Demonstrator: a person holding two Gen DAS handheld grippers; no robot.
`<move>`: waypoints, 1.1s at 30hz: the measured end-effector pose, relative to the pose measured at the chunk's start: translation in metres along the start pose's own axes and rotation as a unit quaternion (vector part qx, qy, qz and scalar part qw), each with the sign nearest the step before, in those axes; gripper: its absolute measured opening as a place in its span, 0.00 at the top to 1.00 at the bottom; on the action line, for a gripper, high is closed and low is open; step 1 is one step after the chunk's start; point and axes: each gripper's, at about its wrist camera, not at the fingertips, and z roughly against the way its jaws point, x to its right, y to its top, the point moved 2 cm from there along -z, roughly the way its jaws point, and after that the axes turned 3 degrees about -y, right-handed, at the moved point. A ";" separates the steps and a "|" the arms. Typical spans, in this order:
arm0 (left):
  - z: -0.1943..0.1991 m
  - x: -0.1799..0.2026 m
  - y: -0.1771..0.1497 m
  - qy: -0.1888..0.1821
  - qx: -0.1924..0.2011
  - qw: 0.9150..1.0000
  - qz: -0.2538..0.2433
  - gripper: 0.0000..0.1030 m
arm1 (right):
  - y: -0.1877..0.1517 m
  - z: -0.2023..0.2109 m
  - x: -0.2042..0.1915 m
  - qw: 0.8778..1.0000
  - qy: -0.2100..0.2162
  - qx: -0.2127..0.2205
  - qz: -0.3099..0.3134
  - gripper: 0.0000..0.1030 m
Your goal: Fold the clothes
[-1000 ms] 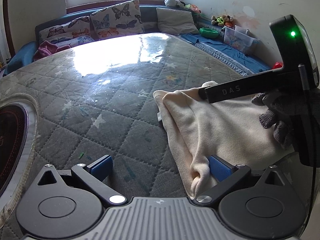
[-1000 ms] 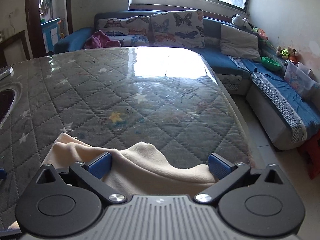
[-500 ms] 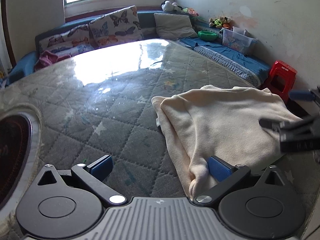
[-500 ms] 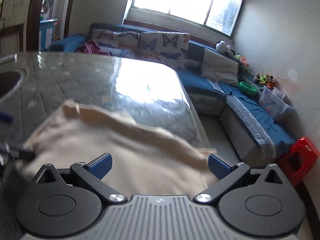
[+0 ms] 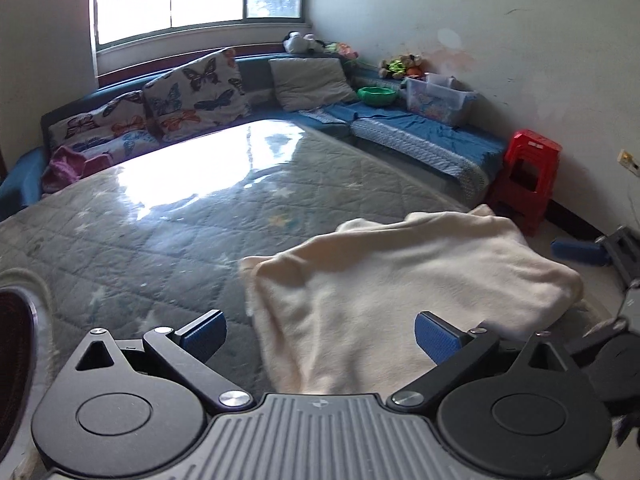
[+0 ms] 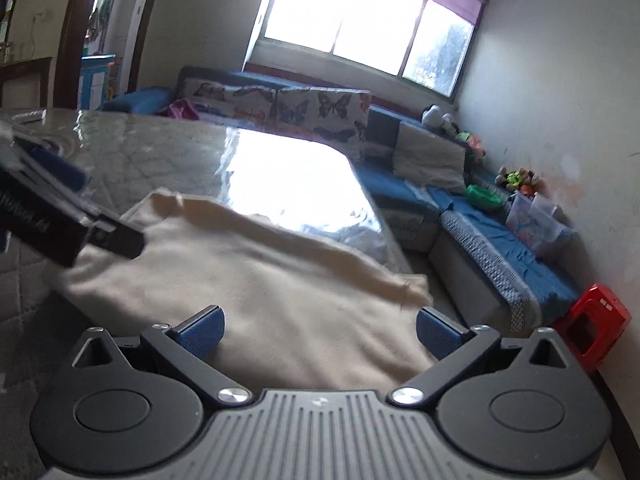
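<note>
Left wrist view shows the left gripper (image 5: 320,330) spread wide and empty over the near edge of a cream fleece garment (image 5: 404,280), which lies folded near the right edge of the quilted table cover (image 5: 168,224). The right gripper (image 6: 318,326) is equally wide and empty above it; the next fold probably wants each pinching a near corner and lifting evenly.

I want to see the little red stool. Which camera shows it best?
The left wrist view: the red stool stands whole against the wall, past the cream cloth, with its legs and top showing. The right wrist view catches it only at the picture's edge, small, tilted and partly cut off.
</note>
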 end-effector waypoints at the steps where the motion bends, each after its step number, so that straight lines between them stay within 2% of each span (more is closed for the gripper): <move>1: -0.002 0.004 0.000 -0.007 0.000 1.000 -0.004 0.08 | -0.003 -0.001 -0.001 1.000 0.001 -0.001 -0.004 0.00; 6: -0.005 0.022 -0.004 -0.036 0.010 0.999 -0.016 0.30 | -0.008 0.010 0.010 0.998 0.024 0.002 -0.050 0.00; 8: -0.006 0.026 -0.004 -0.052 0.016 0.998 -0.018 0.32 | -0.010 0.015 0.018 0.996 0.040 0.005 -0.073 0.00; 9: -0.007 0.028 -0.004 -0.057 0.016 0.998 -0.019 0.35 | -0.012 0.014 0.022 0.996 0.045 0.001 -0.082 0.00; 10: -0.009 0.031 -0.004 -0.064 0.013 0.998 -0.021 0.45 | -0.016 0.013 0.027 0.994 0.053 -0.007 -0.095 0.00; 13: -0.016 0.035 -0.008 -0.084 -0.004 0.996 -0.019 0.57 | -0.027 0.007 0.034 0.990 0.073 -0.035 -0.118 0.00; 19: -0.015 0.032 -0.014 -0.092 -0.004 0.995 -0.022 0.59 | -0.031 0.021 0.048 0.988 0.093 -0.032 -0.118 0.00; 23: -0.015 0.029 -0.017 -0.094 -0.005 0.995 -0.021 0.59 | -0.016 0.022 0.073 0.983 0.099 -0.013 -0.154 0.01; 31: -0.015 0.031 -0.017 -0.088 -0.005 0.996 -0.023 0.59 | -0.003 -0.010 0.087 0.960 0.153 -0.024 -0.231 0.16; 33: -0.016 0.031 -0.018 -0.088 -0.005 0.996 -0.026 0.59 | -0.007 -0.019 0.085 0.959 0.156 -0.034 -0.233 0.18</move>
